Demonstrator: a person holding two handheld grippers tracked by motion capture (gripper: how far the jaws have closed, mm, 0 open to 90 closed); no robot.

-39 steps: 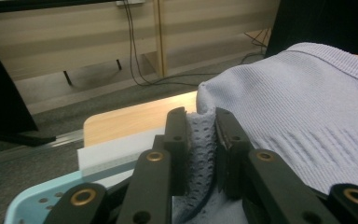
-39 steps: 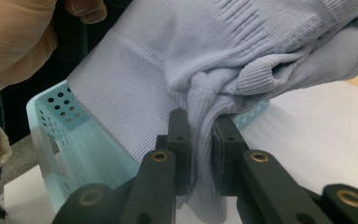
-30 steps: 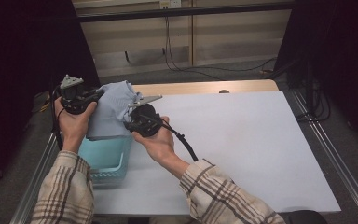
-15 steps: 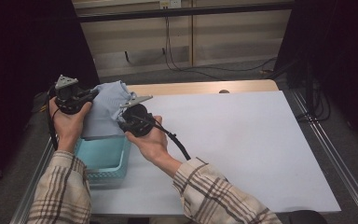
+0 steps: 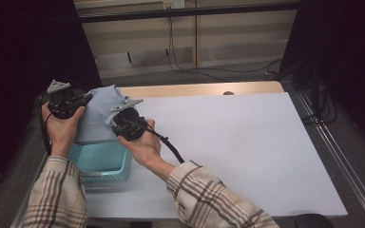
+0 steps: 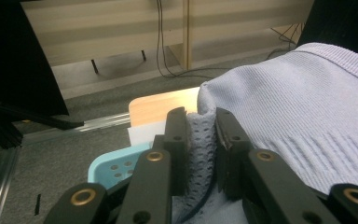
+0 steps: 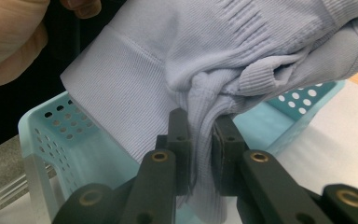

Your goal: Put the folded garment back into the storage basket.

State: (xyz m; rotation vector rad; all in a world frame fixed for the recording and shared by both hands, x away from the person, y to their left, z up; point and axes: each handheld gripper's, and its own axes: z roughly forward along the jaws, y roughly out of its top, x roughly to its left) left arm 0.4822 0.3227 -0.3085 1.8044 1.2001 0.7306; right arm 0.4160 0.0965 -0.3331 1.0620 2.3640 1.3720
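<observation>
In the high view, a person in plaid sleeves holds a pale blue knitted garment [image 5: 97,116] stretched between two grippers, above the left end of a white table [image 5: 247,142]. The left gripper [image 5: 86,99] grips the garment's left edge; the right gripper [image 5: 116,118] grips its right edge. The cloth hangs between them, over a light blue perforated basket [image 5: 105,167] that sits at the table's left edge, just below the hands.

In the left gripper view, the two black jaws are pressed together on a fold of the garment's open-mesh edge [image 6: 200,140]. The rest of the ribbed fabric swells up and to the right of the jaws. A corner of the basket [image 6: 114,168] shows below, to their left.

In the right gripper view, the jaws pinch a bunched, twisted fold of the garment [image 7: 203,135]. The cloth spreads above and to both sides of them, and the basket [image 7: 51,135] stands behind and beneath it.
</observation>
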